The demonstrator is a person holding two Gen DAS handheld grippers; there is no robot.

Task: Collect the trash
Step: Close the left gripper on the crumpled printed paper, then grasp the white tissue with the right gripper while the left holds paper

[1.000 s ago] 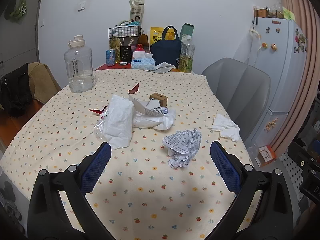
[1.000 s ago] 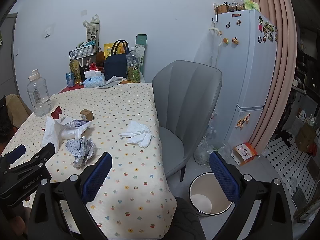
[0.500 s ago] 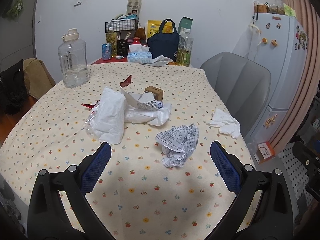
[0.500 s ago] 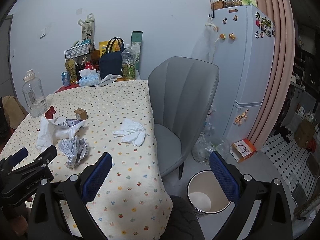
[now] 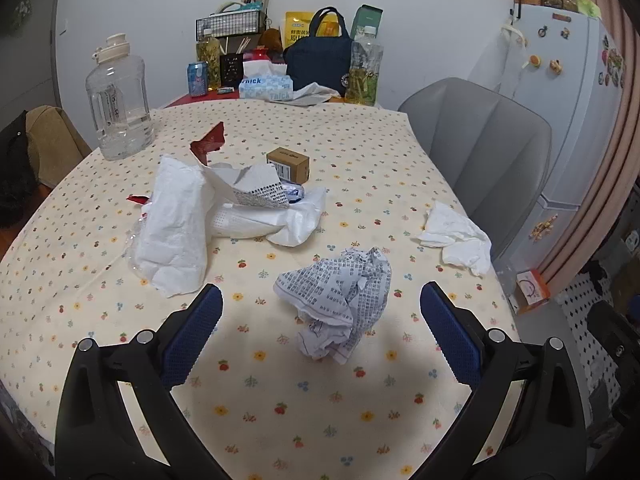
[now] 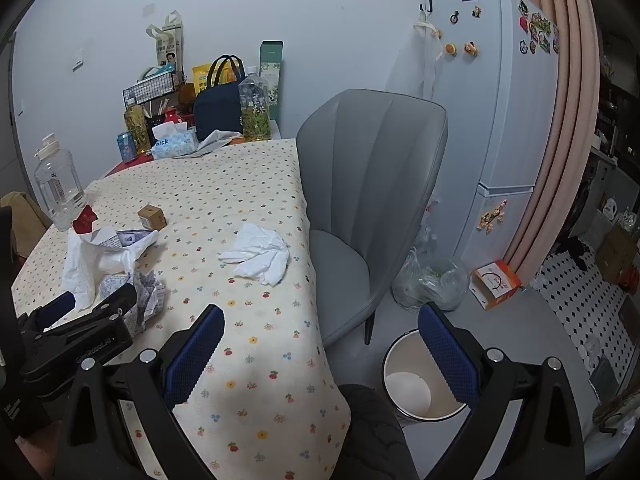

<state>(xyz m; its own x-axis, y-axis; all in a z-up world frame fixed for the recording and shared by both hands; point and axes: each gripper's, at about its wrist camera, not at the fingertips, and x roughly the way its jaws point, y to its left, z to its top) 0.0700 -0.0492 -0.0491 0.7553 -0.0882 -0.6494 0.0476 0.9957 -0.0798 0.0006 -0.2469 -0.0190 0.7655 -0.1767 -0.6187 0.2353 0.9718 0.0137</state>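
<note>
So we've got the left gripper [image 5: 320,312] spread wide and lined up on the crumpled printed paper [image 5: 340,300], which sits on the near part of the table [image 5: 280,420] right between the two blue pads. Makes sense to us: keeping the jaws that far apart lets them straddle the whole wad before closing. Nothing is gripped yet, and we can't quite tell from the fisheye whether the pads are level with the paper or a bit above it.

The right gripper [image 6: 320,348] is also wide apart and holding nothing, parked over the near right corner of the table with the bin [image 6: 420,384] on the floor just past the edge. Our guess is it's waiting there because the white tissue [image 6: 260,252] lies nearest to it, over by the grey chair [image 6: 372,184].

The rest of the trash, the white wrapper pile [image 5: 192,224] and the small cardboard box [image 5: 288,164], sits farther back and left, so it's probably later in line.
</note>
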